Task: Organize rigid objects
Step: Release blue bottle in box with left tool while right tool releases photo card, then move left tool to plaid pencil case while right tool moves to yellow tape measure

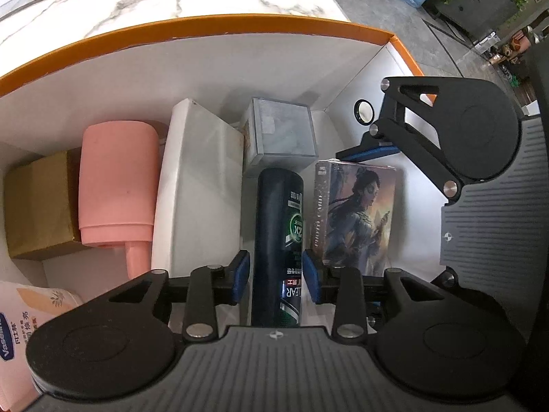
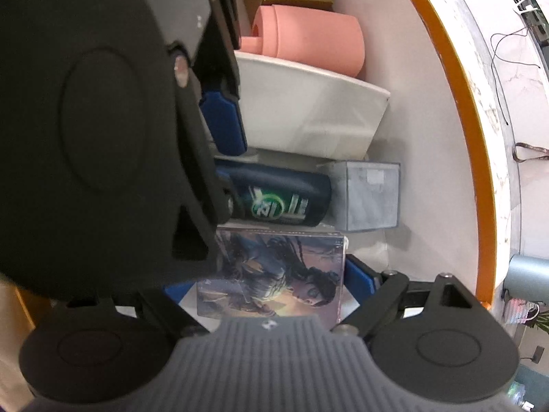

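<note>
Box: I work inside a white-walled cardboard box with an orange rim [image 1: 192, 22], filling the centre of the left wrist view.
Dark bottle: a dark navy plastic shampoo bottle [image 1: 279, 240] lies on its side at centre, wedged between the long white rectangular box [image 1: 199, 189] and the illustrated card box.
Left gripper: my left gripper [image 1: 276, 276] straddles the bottle at lower centre; a sliver of gap shows beside each blue pad [image 1: 240, 274], so I read it as released, bottle between the jaws but not pinched.
Reason: I judge the bottle is laid flat to fill the narrow lane and keep it from rolling.
Right gripper: my right gripper [image 2: 271, 288] stands over the illustrated card box [image 2: 271, 274] at lower centre of the right wrist view, jaws spread wide. One pad sits at the box's right edge; the other is mostly hidden, so I cannot tell whether it grips.
Row: the pink plastic pump bottle [image 1: 116, 178] and brown cardboard carton [image 1: 37, 206] lie packed at left; the clear square plastic case [image 1: 279, 130] sits above the dark bottle.
Writing: "CLEAR", partly visible, on the dark bottle, plus a green round emblem; "Vaseline", partly cut off, on the pale tube [image 1: 20, 326] at lower left. Other print is too small.
</note>
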Motion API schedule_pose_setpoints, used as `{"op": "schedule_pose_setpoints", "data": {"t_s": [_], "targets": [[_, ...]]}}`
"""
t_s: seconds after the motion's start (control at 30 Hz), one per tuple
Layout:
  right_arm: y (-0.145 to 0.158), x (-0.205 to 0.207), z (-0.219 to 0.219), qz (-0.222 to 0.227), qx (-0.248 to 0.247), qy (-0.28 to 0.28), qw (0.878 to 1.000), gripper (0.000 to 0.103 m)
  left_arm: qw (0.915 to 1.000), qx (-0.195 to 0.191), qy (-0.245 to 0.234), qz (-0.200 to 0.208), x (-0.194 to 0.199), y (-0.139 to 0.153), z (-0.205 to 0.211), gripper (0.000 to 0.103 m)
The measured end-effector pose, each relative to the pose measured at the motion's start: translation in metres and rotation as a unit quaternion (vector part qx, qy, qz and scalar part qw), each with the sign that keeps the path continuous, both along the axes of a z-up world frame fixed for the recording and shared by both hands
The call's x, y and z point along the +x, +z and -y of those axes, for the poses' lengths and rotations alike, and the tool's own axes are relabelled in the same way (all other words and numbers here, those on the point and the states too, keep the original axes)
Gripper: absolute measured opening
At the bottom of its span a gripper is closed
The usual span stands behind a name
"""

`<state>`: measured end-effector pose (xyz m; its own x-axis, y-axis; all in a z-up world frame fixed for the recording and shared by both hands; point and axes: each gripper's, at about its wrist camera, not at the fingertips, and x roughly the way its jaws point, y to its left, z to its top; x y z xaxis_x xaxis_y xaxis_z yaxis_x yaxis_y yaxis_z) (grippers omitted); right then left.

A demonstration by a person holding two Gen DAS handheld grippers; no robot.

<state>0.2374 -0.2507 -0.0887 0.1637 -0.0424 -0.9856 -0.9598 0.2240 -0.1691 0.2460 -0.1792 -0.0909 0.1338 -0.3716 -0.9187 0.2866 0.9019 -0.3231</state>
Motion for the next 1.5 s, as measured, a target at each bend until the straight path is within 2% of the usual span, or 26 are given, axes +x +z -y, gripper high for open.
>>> {"op": "schedule_pose_setpoints", "data": {"t_s": [0.2, 0.33, 0.43, 0.5, 0.7, 0.8, 0.87, 1.0, 1.2, 1.27, 1.37, 1.43, 1.47, 1.5], "targets": [[0.004, 0.002, 0.002, 0.005, 0.009, 0.011, 1.000, 0.088, 0.9997, -0.017, 0.015, -0.006, -0.005, 0.001, -0.009, 0.047], [0.006, 0.004, 0.004, -0.001, 0.012, 0.012, 1.000, 0.088, 0.9997, -0.023, 0.008, -0.009, -0.003, 0.000, -0.022, 0.050], [0.008, 0.005, 0.004, -0.001, 0.014, 0.010, 1.000, 0.088, 0.9994, -0.033, 0.007, -0.012, 0.002, -0.002, -0.021, 0.062], [0.009, 0.006, 0.005, 0.004, 0.010, 0.011, 1.000, 0.088, 0.9992, -0.036, 0.010, -0.013, 0.002, 0.001, -0.022, 0.065], [0.021, -0.006, 0.003, 0.015, 0.006, 0.011, 1.000, 0.088, 0.9992, -0.037, 0.016, 0.005, 0.001, 0.009, -0.026, 0.066], [0.025, -0.005, 0.006, 0.021, 0.005, -0.006, 1.000, 0.088, 0.9992, -0.035, 0.012, 0.016, -0.002, 0.014, -0.031, 0.066], [0.028, -0.005, 0.007, 0.024, 0.005, -0.016, 1.000, 0.088, 0.9991, -0.036, 0.007, 0.020, 0.001, 0.016, -0.015, 0.066], [0.039, -0.001, 0.013, 0.035, 0.007, -0.035, 0.999, 0.088, 0.9990, -0.033, -0.004, 0.032, -0.003, 0.021, -0.009, 0.066], [0.052, -0.004, 0.019, 0.061, 0.020, -0.067, 0.996, 0.088, 0.9979, -0.034, -0.003, 0.056, -0.011, 0.034, -0.012, 0.065], [0.046, -0.012, 0.017, 0.066, 0.035, -0.080, 0.994, 0.084, 0.9971, -0.034, -0.006, 0.068, -0.014, 0.041, -0.014, 0.065], [0.069, -0.018, 0.013, 0.081, 0.054, -0.099, 0.990, 0.081, 0.9955, -0.032, -0.009, 0.089, -0.019, 0.051, -0.016, 0.065], [0.072, -0.015, 0.015, 0.090, 0.061, -0.127, 0.986, 0.064, 0.9942, -0.028, -0.012, 0.103, -0.021, 0.057, -0.017, 0.065], [0.074, -0.012, 0.016, 0.096, 0.064, -0.143, 0.983, 0.061, 0.9935, -0.027, -0.013, 0.110, -0.023, 0.060, -0.018, 0.065], [0.077, -0.010, 0.016, 0.105, 0.066, -0.162, 0.979, 0.053, 0.9929, -0.027, -0.012, 0.115, -0.023, 0.063, -0.020, 0.065]]}}
